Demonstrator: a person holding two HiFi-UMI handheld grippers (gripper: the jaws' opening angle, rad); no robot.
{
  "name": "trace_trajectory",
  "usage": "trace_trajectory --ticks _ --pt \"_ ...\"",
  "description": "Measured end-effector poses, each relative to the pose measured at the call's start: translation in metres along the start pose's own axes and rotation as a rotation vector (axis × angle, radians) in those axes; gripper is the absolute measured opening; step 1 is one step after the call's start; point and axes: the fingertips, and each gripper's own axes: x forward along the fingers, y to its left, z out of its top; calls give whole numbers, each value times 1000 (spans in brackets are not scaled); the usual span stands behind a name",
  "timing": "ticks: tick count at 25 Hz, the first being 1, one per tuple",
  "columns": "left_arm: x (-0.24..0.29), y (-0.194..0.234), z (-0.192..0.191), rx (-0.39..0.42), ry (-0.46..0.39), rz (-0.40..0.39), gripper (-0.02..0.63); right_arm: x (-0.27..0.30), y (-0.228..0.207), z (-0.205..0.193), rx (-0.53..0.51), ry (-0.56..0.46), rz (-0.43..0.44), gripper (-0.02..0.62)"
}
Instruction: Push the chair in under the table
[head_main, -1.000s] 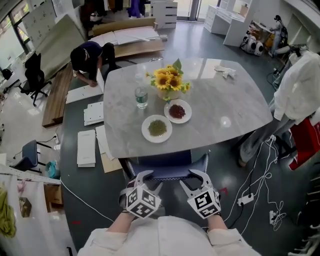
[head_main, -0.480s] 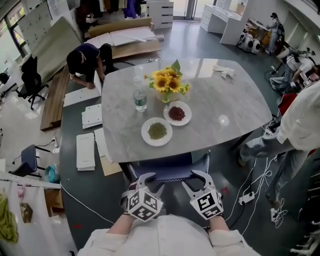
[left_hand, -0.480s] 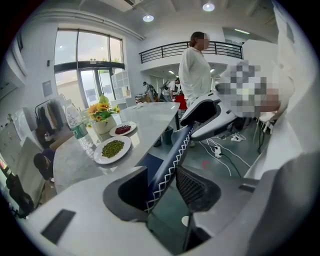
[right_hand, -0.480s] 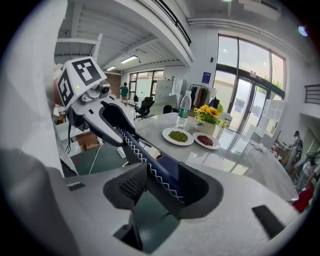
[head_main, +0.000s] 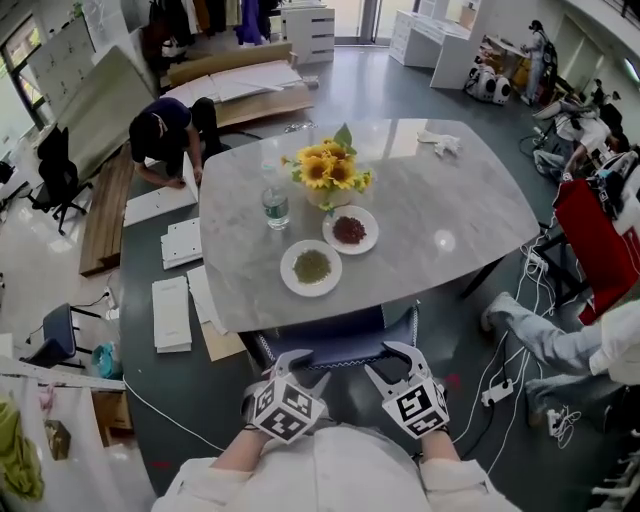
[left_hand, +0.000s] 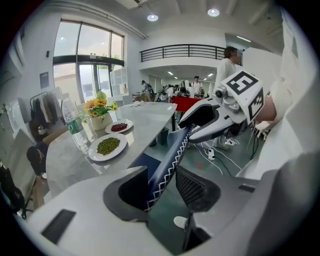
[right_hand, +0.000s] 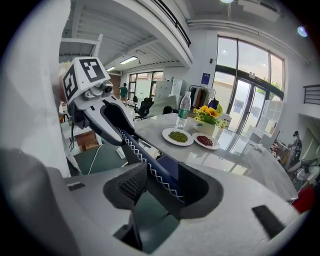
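Desk (head_main: 450, 200): pale marble top with rounded corners.
Chair (head_main: 330, 335): blue, with white zigzag stitching along the back's edge. It stands at the desk's near side, seat partly under the top, back sticking out toward the person.
Left gripper (head_main: 300, 366): on the left part of the chair's back. Its jaws are closing, still wide apart, with the back's top edge between them and touching both pads (as far as its own view shows).
Right gripper (head_main: 384, 360): on the right part of the back, near the left gripper. Its jaws stand wide apart around the same edge, the ribbed pad against the stitching and the padded back filling the other jaw.
On the desk: sunflowers (head_main: 328, 170), a bottle (head_main: 275, 207) just left of them, and 2 plates nearer the chair: green plate (head_main: 311, 267), red plate (head_main: 350, 230).
Floor (head_main: 200, 390): dark grey, with white panels (head_main: 172, 312) left of the desk, a person (head_main: 165, 125) crouching at the far left, and cables (head_main: 525, 330) to the right.
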Motion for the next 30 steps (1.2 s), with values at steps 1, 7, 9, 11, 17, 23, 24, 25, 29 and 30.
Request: trace_trajectory --ticks 1,7,9,11,17,23,24,25,29,30 --pt "0 0 0 -7 0 -8 179 -1 0 -1 -1 6 -3 160" --pt "-2 -2 0 -9 -15 12 180 -2 1 -1 5 23 -3 160" --pt "-2 -2 0 -8 -15 15 180 -3 1 -2 16 35 -7 160" --pt "-1 -4 0 -10 -15 -4 180 -4 0 -2 14 60 -10 160" --pt "-16 -1 13 -32 -102 -7 189 -13 13 11 92 23 77 160" --pt "-52 4 69 -112 -354 56 178 -31 11 45 128 -83 169 29" --pt "-57 4 77 -126 -381 60 161 -35 11 52 114 -91 184 19" --pt "-61 5 84 -138 -400 67 145 -39 9 58 91 -95 193 14" --pt "-66 6 99 -189 -446 78 44 -53 10 78 -17 -110 260 3" --pt "-65 4 101 -203 -449 67 37 -57 13 82 -42 -112 293 3"
